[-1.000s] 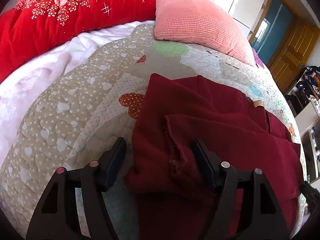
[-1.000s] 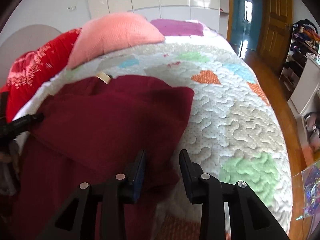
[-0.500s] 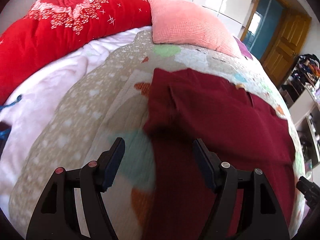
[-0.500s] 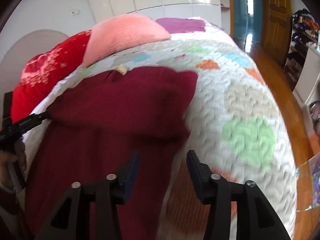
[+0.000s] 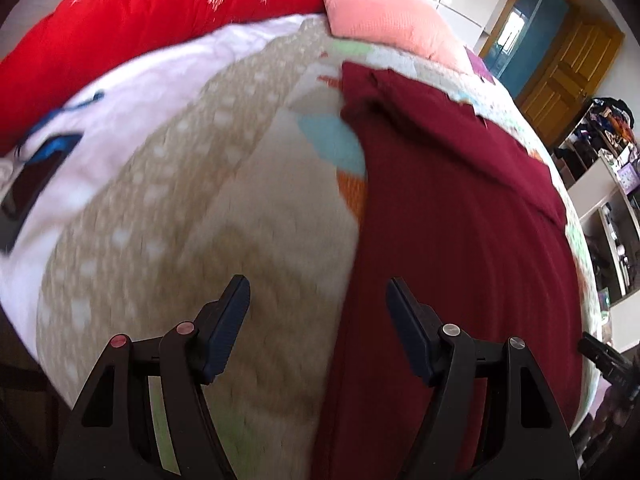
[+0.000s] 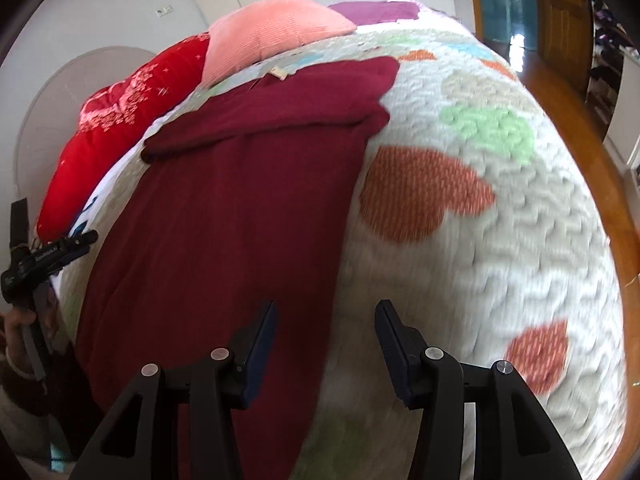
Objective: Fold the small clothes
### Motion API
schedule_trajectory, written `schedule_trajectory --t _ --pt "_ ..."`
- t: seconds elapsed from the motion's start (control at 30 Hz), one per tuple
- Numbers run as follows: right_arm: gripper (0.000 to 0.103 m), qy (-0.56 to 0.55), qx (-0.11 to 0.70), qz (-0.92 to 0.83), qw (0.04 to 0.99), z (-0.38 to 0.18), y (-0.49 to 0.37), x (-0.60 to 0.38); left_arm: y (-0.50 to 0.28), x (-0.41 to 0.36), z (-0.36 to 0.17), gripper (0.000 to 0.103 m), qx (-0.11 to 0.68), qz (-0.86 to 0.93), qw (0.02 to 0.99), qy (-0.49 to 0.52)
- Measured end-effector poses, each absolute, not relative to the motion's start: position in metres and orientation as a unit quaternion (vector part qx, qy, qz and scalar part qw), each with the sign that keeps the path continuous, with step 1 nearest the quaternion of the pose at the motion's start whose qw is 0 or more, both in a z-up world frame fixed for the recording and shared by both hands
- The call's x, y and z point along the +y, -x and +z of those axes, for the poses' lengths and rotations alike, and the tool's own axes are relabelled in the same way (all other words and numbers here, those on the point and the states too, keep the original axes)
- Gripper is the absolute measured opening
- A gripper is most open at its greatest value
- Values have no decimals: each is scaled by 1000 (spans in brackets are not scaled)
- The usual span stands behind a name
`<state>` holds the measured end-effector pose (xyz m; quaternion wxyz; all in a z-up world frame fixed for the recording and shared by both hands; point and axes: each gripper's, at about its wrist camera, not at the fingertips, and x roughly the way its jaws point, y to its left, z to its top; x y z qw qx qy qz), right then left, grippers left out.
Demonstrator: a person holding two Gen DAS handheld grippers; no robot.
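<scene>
Handling: I judged the garment (image 6: 240,200) soft and limp, light, with no stiffness; it would sag from any pinch and drag a little on the quilt (image 6: 500,220).
Where to grip: I reckoned the two near corners of its long edges the best holds, one per gripper, pinching through all layers at once.
Look of the garment: dark red knit, matte, laid out long; far end doubled back into a thick band, a small tan tag at the far edge by the pink pillow (image 6: 276,32).
Place: flat on the quilt, running from just short of the pink pillow toward me; the red blanket (image 5: 140,28) lay well off to the pillow's left.
Left gripper (image 5: 318,312): jaws spread wide, holding nothing, straddling the garment's left edge.
Right gripper (image 6: 326,338): jaws spread, holding nothing, straddling the right edge.
Caveat: both views blurred near the fingers, so I couldn't tell whether the tips touched cloth.
</scene>
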<state>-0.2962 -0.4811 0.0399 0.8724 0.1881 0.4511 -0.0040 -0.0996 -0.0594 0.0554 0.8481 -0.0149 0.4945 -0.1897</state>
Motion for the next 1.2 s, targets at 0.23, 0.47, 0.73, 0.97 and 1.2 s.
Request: schedule_trajectory --t 0.23,0.47,0.73,0.97,1.2 --pt "51 -214 447 21 869 32 319 -471 131 -60 43 71 508 -190 840 -3" --pt "9 -143 428 1 892 40 319 -455 143 -56 48 71 517 -194 833 13" --pt "9 -135 433 -15 891 40 326 -459 163 -57 42 71 512 -194 837 -9" --pt "51 -206 447 25 870 37 349 -470 166 -61 39 74 505 -187 843 -23" --pt "49 -223 444 61 866 32 366 -457 167 -62 39 75 506 -181 843 -21"
